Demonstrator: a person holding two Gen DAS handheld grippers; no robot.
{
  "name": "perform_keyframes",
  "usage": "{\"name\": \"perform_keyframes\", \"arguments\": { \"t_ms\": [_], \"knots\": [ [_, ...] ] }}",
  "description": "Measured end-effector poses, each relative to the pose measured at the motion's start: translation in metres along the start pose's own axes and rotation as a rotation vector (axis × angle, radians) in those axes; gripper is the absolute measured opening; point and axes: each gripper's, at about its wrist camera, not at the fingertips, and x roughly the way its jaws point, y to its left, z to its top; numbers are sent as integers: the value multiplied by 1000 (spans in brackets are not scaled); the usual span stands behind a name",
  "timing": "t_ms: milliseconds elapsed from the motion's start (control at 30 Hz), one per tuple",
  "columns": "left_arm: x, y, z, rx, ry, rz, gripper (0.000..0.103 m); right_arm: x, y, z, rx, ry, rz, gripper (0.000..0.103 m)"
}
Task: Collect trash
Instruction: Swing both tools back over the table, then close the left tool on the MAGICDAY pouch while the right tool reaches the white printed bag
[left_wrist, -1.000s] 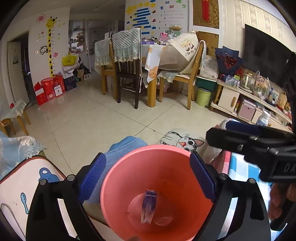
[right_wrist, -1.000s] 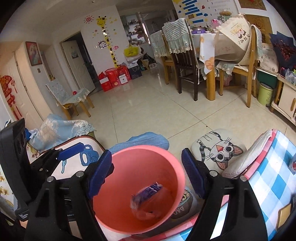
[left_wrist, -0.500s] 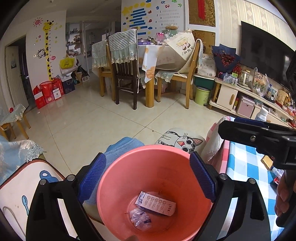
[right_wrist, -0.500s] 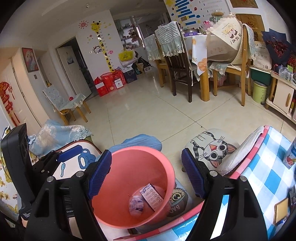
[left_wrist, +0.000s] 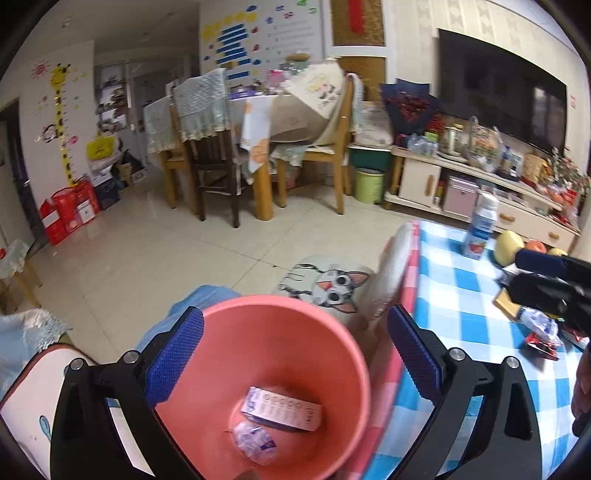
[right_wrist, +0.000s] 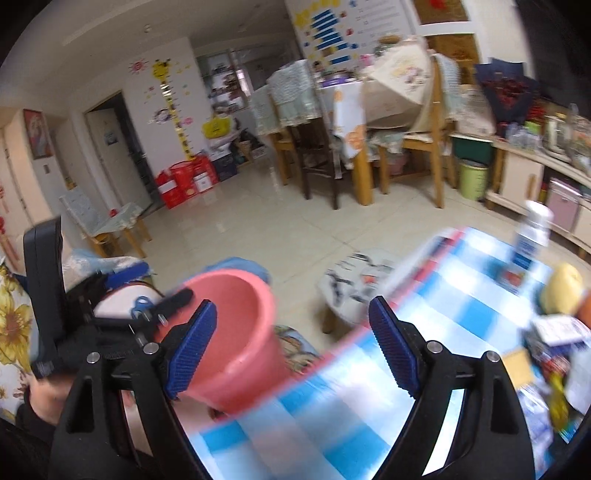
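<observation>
The pink plastic bucket (left_wrist: 266, 373) stands on the floor just beside the edge of the blue-and-white checked tablecloth (left_wrist: 461, 302), and everything else can be placed from it. At its bottom lie a small white printed carton (left_wrist: 281, 408) and, touching it on the near side, a crumpled clear wrapper (left_wrist: 255, 441). The left gripper (left_wrist: 295, 363) hangs over the bucket's mouth with its blue pads spread wide to either side of the rim; its jaws have just been opening further and nothing is clamped between them. The right gripper (right_wrist: 291, 347) is off to the bucket's right, above the cloth's edge, also wide apart and having just been opening, with nothing held; its view is blurred. Beyond the bucket sits a cat-face cushion (left_wrist: 327, 284). Farther right of the bucket, on the cloth, are a white bottle (left_wrist: 480, 229), some yellow fruit (left_wrist: 509, 247) and scattered wrappers (left_wrist: 539, 332), well apart from the bucket.
</observation>
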Motion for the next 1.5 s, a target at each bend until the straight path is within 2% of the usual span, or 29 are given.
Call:
{"name": "perform_keyframes", "arguments": {
  "t_ms": [200, 267, 300, 367, 467, 533, 567, 600, 633, 700, 833, 967, 1000, 1067, 1100, 1167, 1300, 1433, 1500],
  "knots": [
    [-2, -40, 4, 50, 19, -13, 98, -77, -60, -51, 47, -41, -157, 90],
    [-7, -57, 7, 77, -6, 24, 98, -102, -77, -70, 48, -49, -219, 91],
    [-15, -69, 11, 79, -44, 39, 98, -117, -90, -78, 50, -54, -256, 91],
    [-23, -85, 17, 48, -79, -2, 98, -143, -108, -94, 52, -60, -324, 92],
    [-30, -128, 21, 11, -101, -118, 98, -178, -130, -112, 35, -80, -425, 92],
    [-23, -171, 19, 20, -71, -229, 98, -200, -147, -123, 17, -96, -504, 94],
    [-19, -186, 17, 33, -51, -254, 98, -208, -156, -128, 15, -102, -528, 94],
    [-10, -213, 12, 64, 0, -295, 98, -218, -166, -132, 18, -112, -547, 95],
    [-3, -234, 7, 92, 48, -324, 98, -225, -174, -136, 32, -124, -554, 95],
    [7, -265, -4, 120, 95, -363, 98, -238, -195, -146, 84, -144, -541, 95],
    [19, -311, -27, 179, 142, -428, 98, -245, -231, -161, 190, -111, -544, 95],
    [33, -338, -37, 230, 133, -357, 98, -242, -254, -166, 239, -73, -556, 95],
    [37, -344, -37, 229, 151, -348, 98, -241, -254, -165, 238, -72, -559, 95],
    [39, -350, -36, 234, 139, -362, 98, -235, -258, -166, 248, -59, -565, 95],
    [41, -355, -37, 249, 134, -327, 98, -232, -262, -166, 258, -51, -565, 95],
    [49, -364, -41, 273, 133, -305, 98, -227, -267, -167, 278, -37, -564, 95],
    [76, -384, -52, 300, 237, -297, 98, -218, -273, -168, 303, -23, -538, 95],
    [89, -395, -59, 350, 267, -277, 98, -213, -275, -169, 304, -3, -540, 95],
    [89, -391, -59, 318, 274, -295, 98, -211, -278, -170, 315, 4, -536, 95]
  ]
}}
